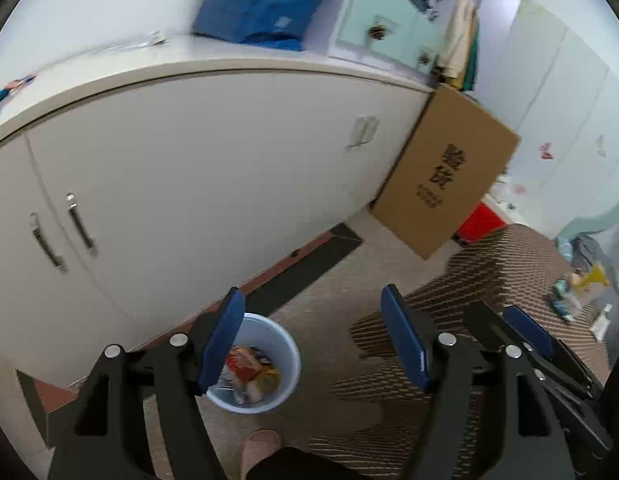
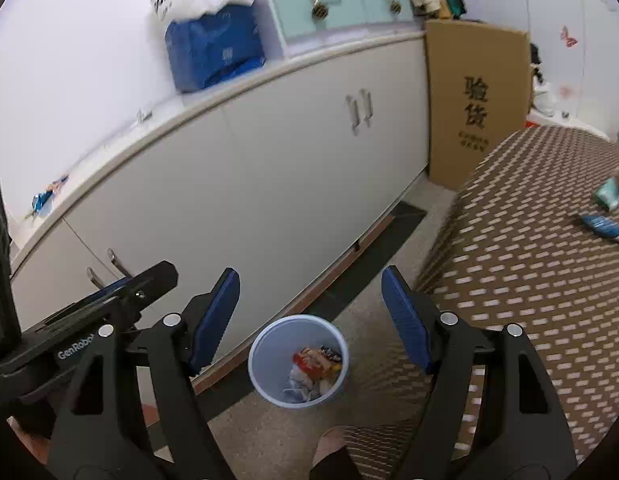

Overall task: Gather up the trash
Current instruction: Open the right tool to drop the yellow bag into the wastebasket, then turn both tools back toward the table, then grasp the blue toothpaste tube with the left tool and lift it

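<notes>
Round pale-blue plastic bin (image 2: 296,360) holding crumpled wrappers (image 2: 315,364), on floor beside white cabinet (image 2: 237,184); left tool (image 1: 311,344) and right tool (image 2: 309,316) released, empty.

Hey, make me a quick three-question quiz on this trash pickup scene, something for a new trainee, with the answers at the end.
1. True or false: the left gripper holds a wrapper.
2. Where does the bin stand? A) on the patterned cloth B) on the floor by the cabinet C) on the cabinet top
3. Fill in: leaning at the cabinet's end is a cardboard ____.

Key: 1 false, both it and the right gripper are open and empty; 2 B; 3 box.
</notes>
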Demonstrator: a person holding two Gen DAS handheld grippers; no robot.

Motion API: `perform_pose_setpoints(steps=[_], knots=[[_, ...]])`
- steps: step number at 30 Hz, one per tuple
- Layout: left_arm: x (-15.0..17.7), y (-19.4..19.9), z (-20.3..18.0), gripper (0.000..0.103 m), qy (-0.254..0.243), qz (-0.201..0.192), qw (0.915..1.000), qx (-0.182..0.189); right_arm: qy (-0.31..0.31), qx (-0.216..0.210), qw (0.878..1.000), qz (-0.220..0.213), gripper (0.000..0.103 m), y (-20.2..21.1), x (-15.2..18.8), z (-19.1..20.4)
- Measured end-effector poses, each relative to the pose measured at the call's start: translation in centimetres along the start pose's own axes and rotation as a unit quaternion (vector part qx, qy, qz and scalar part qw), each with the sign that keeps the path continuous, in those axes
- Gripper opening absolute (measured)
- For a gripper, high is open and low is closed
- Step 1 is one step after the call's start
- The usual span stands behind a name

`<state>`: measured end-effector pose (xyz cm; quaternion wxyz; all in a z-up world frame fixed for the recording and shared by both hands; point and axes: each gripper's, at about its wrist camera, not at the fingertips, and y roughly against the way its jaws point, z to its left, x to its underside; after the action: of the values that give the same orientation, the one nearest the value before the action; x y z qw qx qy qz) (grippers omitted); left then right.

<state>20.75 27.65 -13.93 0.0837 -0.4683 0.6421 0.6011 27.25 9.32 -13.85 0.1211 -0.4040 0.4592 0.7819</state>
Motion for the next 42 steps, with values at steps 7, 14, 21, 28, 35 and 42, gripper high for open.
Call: perform_pose_setpoints(steps=[7, 14, 21, 28, 35, 42], knots=[[0.2, 1.6, -7.6, 0.071, -0.042, -0.004, 0.9976, 0.054, -0.036, 0.022, 0.998, -0.039, 0.073, 6.1, -1.1, -5.7], [1.8, 0.8, -18.6, 0.071, -0.162, 0.02, 0.9809, 0.106, -0.064, 0.088, 0.992, -0.055, 0.075, 11.7, -1.1, -14.1], [5.2, -1.6, -29.0, 0.071, -0.328, 0.016, 0.9376, 0.115, -0.111, 0.144, 0.983, -0.039, 0.075, 14.2, 0.2, -22.2], [6.9, -4.9, -34.1, 0.071, -0.436, 0.024, 0.892, 0.116, -0.128, 0.163, 0.978, -0.027, 0.076, 14.8, 0.9, -26.4], [6.6, -8.4, -35.9, 0.071, -0.462, 0.058, 0.8759, 0.127, -0.133, 0.165, 0.977, -0.011, 0.076, 13.3, 0.8, -27.9], [6.4, -10.3, -35.7, 0.023, -0.455, 0.082, 0.874, 0.15, -0.133, 0.167, 0.977, -0.004, 0.076, 12.3, 0.3, -28.6]])
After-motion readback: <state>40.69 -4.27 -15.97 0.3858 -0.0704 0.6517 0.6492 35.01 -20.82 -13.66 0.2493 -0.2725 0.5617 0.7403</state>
